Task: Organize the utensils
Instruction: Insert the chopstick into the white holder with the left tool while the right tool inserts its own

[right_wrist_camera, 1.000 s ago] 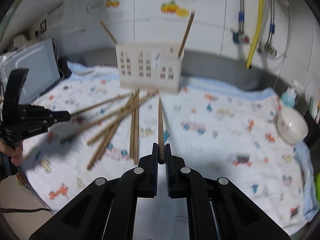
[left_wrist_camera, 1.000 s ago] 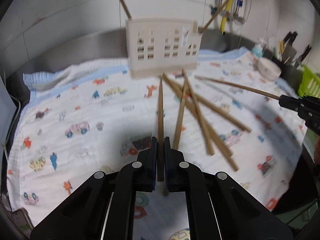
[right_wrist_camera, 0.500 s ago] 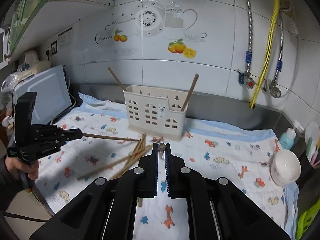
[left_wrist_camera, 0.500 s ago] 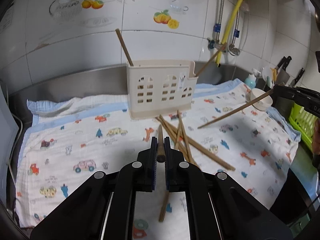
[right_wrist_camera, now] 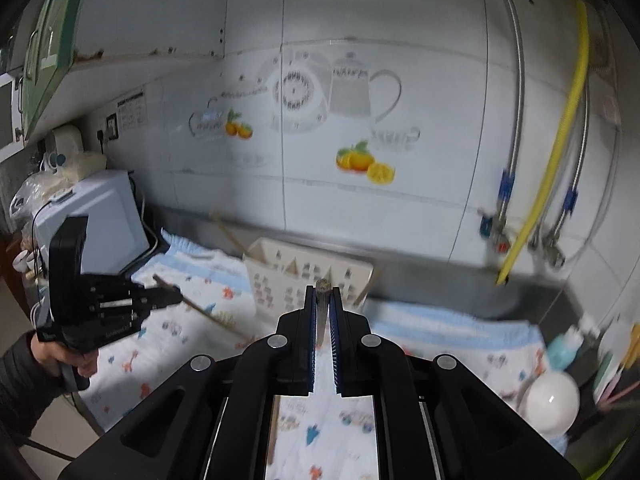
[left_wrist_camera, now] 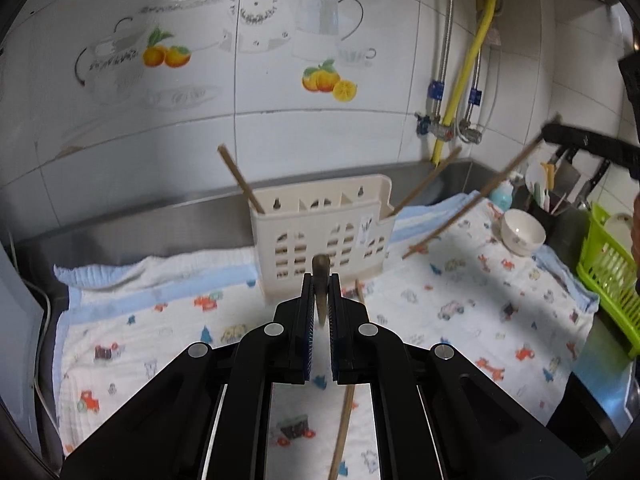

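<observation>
In the left wrist view my left gripper [left_wrist_camera: 321,285] is shut on a brown chopstick [left_wrist_camera: 321,270] whose blunt end pokes out between the pads, held above the printed cloth [left_wrist_camera: 168,312]. Just beyond stands the cream utensil holder [left_wrist_camera: 304,236], with one chopstick [left_wrist_camera: 240,178] leaning out at its left end and another [left_wrist_camera: 424,184] at its right. My right gripper [right_wrist_camera: 322,296] is shut on a second chopstick [right_wrist_camera: 322,286], high above the holder [right_wrist_camera: 280,276]. Each gripper also shows in the other's view: the right gripper [left_wrist_camera: 552,133] with its stick [left_wrist_camera: 472,204], the left gripper [right_wrist_camera: 176,299] with its stick [right_wrist_camera: 204,310].
A loose chopstick [left_wrist_camera: 344,428] lies on the cloth under my left gripper. A white bowl [left_wrist_camera: 523,230], a green rack [left_wrist_camera: 608,276] and a knife block crowd the right side. A white appliance [right_wrist_camera: 100,220] stands at the left. Pipes and a yellow hose [left_wrist_camera: 468,68] run down the tiled wall.
Both grippers have risen from the cloth, each carrying its chopstick up. The pile of loose chopsticks has dropped out of view, and the holder now sits lower in both views.
</observation>
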`<state>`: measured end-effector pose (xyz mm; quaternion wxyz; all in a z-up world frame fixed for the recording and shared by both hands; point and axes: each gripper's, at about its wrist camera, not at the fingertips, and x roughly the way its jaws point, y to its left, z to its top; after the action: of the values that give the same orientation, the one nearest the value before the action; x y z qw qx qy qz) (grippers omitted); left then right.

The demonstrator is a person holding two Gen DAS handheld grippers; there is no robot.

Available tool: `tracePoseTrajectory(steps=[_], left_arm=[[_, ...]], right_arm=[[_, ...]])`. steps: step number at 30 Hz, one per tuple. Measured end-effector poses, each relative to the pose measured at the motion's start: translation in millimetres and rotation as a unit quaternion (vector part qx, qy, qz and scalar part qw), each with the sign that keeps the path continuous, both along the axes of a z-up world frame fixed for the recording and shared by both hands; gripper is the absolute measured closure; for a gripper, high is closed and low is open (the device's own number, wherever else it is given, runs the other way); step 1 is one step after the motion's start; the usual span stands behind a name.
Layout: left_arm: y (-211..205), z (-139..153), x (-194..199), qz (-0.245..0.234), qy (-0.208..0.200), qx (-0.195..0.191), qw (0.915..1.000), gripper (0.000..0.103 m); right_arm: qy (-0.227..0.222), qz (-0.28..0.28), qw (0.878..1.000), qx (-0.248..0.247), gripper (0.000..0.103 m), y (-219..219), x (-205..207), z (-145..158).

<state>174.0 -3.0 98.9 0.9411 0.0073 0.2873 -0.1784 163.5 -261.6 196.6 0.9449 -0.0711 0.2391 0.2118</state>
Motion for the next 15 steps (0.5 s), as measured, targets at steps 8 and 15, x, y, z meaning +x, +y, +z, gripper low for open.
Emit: tracePoseTrajectory(steps=[8, 15], left_arm=[[-4, 32, 14, -0.01, -0.019, -0.008, 0.9997, 0.098], [-7, 88, 19, -0.01, -0.072, -0.012, 0.9973, 0.098]], right_arm=[[-0.008, -0.016, 1.0, -0.01, 0.096, 9, 46, 30], [0.037, -0.02, 0.999, -0.024, 0.096, 21, 93, 0]])
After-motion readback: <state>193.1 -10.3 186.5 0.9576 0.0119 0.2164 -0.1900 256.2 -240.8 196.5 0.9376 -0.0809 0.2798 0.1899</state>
